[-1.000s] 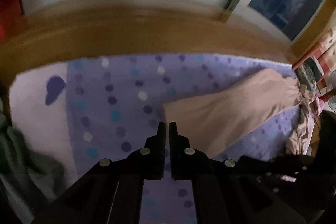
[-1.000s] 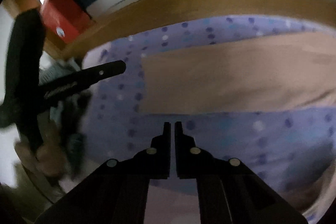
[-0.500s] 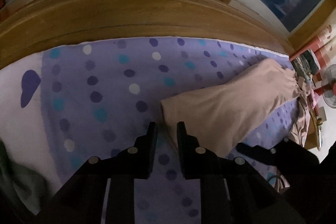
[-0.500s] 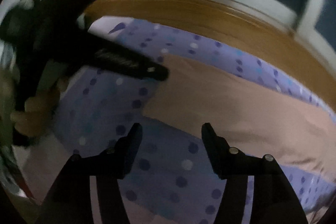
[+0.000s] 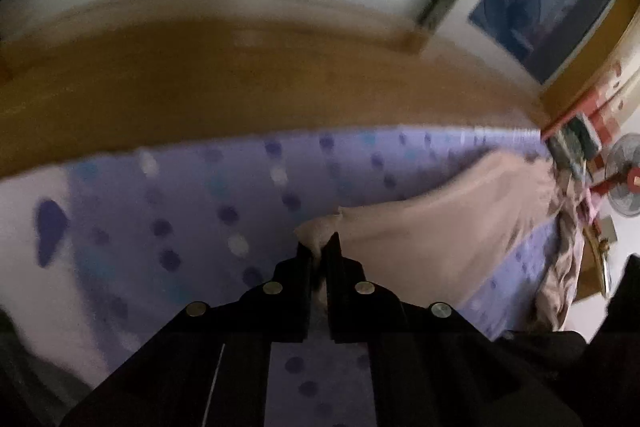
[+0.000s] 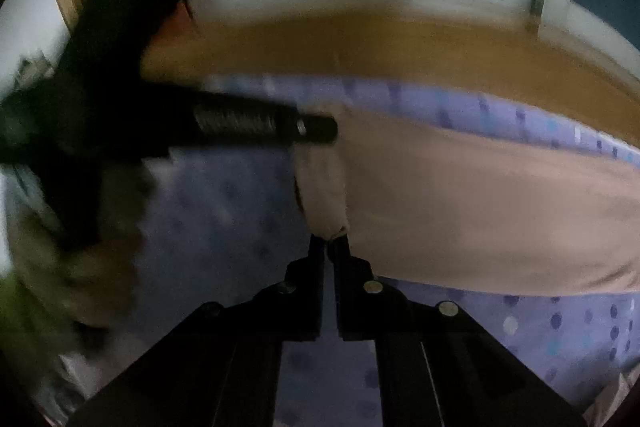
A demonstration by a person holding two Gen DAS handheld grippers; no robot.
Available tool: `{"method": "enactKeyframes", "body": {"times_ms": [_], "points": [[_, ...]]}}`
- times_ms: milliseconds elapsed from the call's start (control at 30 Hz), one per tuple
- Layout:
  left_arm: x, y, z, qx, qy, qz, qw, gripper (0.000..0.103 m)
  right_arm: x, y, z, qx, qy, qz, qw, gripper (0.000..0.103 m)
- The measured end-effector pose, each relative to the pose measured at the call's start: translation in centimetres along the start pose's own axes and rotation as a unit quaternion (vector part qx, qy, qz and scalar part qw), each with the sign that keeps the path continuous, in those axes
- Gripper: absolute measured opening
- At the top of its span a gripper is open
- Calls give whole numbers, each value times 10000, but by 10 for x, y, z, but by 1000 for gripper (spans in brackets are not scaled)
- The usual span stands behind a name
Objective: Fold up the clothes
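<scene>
Both tongs [image 5: 319, 250] [image 6: 329, 244] pinch beige garment [image 6: 460, 203] corners.

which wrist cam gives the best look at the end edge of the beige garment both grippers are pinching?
Right wrist. It shows the beige garment end edge running from the left gripper down to the right gripper, both shut on corners. The left wrist view shows only its own pinched corner, with cloth stretching away, blurred.

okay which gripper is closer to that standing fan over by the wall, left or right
Right. Both grippers pinch corners at one end of the beige garment, and the fan stands beyond its far end. The right gripper holds the fan-side corner; the left gripper sits farther away.
</scene>
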State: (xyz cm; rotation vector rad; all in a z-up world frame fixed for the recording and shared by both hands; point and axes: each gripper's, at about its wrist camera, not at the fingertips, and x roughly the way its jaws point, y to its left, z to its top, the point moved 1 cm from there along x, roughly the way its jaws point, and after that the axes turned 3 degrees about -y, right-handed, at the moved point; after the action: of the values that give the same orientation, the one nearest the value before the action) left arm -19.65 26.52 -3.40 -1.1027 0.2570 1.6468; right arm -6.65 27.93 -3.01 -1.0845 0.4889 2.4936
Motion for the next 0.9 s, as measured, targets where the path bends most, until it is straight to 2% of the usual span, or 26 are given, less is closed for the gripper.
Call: {"method": "enactKeyframes", "body": {"times_ms": [100, 167, 200, 267, 333, 533, 633, 733, 800, 900], "points": [[-14, 7, 10, -136, -185, 104, 9997, 6, -15, 18, 19, -202, -247, 237, 9992, 2], [-23, 12, 12, -129, -359, 339, 9987, 2, -17, 31, 23, -86, -181, 880, 9959, 1], [-27, 15, 12, -63, -453, 533, 9975, 0, -18, 39, 23, -99, -207, 980, 9949, 1], [-34, 20, 12, 56, -620, 897, 9940, 0, -16, 59, 18, -459, -278, 851, 9949, 1], [-29, 34, 10, -115, -383, 764, 9963, 0, -9, 65, 11, -623, -205, 764, 9949, 1], [-20, 30, -13, 108, 74, 610, 9981, 3, 8, 16, -16, 429, 531, 613, 9958, 2], [-21, 20, -24, 95, 231, 449, 9987, 11, 3, -6, -31, 910, 784, 410, 9919, 5], [-25, 9, -34, 104, 365, 336, 9987, 11, -11, -24, -43, 1204, 802, 311, 9890, 12], [-28, -4, -41, 209, 411, 334, 9984, 11, -23, -35, -49, 1319, 751, 259, 9881, 24], [-32, -28, -51, 436, 450, 411, 9972, 12, -45, -47, -52, 1539, 611, 265, 9858, 35]]}}
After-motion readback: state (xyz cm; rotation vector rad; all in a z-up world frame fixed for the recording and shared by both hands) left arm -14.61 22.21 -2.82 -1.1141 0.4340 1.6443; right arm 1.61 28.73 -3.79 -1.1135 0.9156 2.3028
